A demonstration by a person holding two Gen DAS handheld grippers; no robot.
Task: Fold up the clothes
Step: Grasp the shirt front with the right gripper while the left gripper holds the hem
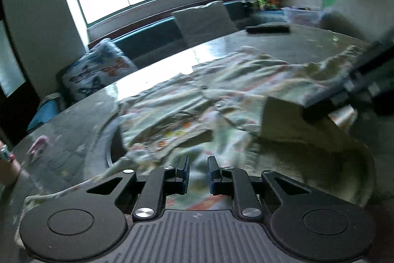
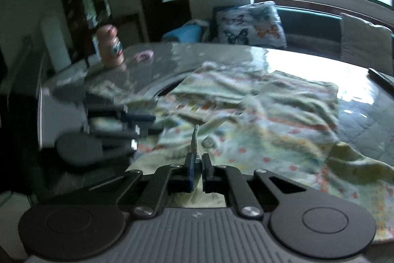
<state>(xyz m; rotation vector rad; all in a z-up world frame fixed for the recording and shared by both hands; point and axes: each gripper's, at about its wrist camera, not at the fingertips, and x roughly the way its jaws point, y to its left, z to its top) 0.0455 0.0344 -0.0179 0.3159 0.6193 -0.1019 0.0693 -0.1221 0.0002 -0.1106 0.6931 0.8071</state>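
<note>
A: So where is the garment?
B: The floral patterned garment (image 2: pixel 258 115) lies rumpled across the glossy counter (image 2: pixel 364 120), filling the middle of both views.
A: And the right tool?
B: The right tool (image 2: pixel 197 162), at lower centre of its view, is clamped on a pinched ridge of that cloth.
A: The left one?
B: The left tool (image 1: pixel 198 165) stands over the near hem with a narrow gap; blur hides whether cloth is caught.

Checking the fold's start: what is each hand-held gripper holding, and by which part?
Right hand-held gripper pinches a raised fold of the patterned garment. Left hand-held gripper holds nothing.
</note>
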